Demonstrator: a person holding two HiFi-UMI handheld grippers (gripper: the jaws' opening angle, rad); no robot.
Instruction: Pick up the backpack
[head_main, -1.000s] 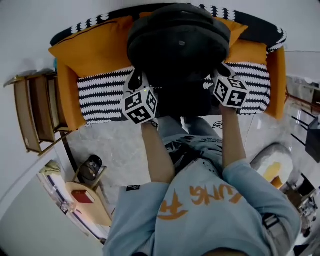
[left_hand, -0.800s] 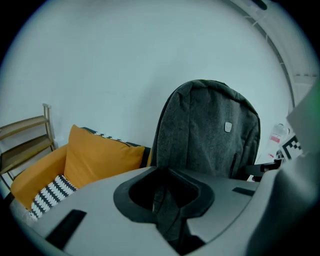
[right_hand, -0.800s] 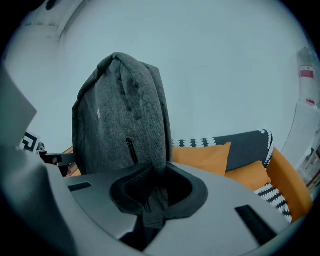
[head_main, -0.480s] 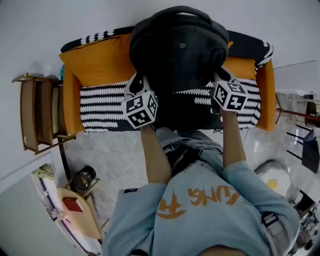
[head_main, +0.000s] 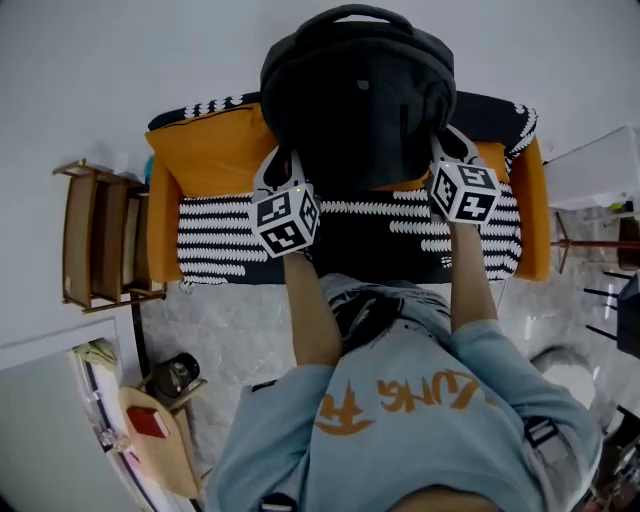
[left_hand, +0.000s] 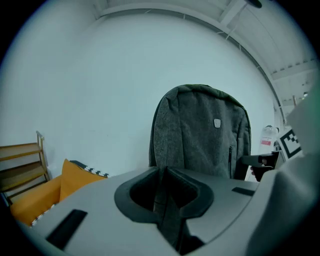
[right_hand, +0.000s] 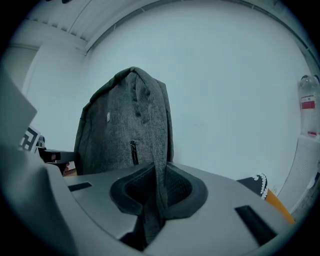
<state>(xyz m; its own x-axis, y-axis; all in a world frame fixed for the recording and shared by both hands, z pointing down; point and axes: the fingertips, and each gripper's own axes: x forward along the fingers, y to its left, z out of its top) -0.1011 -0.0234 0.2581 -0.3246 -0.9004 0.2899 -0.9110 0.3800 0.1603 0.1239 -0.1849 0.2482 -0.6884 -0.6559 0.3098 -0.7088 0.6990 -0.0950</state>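
A dark grey backpack (head_main: 358, 95) hangs upright in the air above the sofa, held from both sides. My left gripper (head_main: 280, 165) is shut on the fabric of its left edge, and my right gripper (head_main: 447, 150) is shut on the fabric of its right edge. In the left gripper view the backpack (left_hand: 202, 132) rises before a pale wall, a fold of its cloth pinched between the jaws of that gripper (left_hand: 164, 192). The right gripper view shows the backpack (right_hand: 125, 130) the same way, a strip of cloth clamped in the gripper (right_hand: 156, 190).
Below the backpack is a sofa (head_main: 230, 225) with orange cushions and a black-and-white striped seat. A wooden rack (head_main: 95, 240) stands at its left. A coat stand (head_main: 590, 235) is at the right. Small items lie on the floor at lower left (head_main: 150, 425).
Both grippers have risen together with the backpack, which has come up off the sofa seat. More of the striped seat shows beneath it now.
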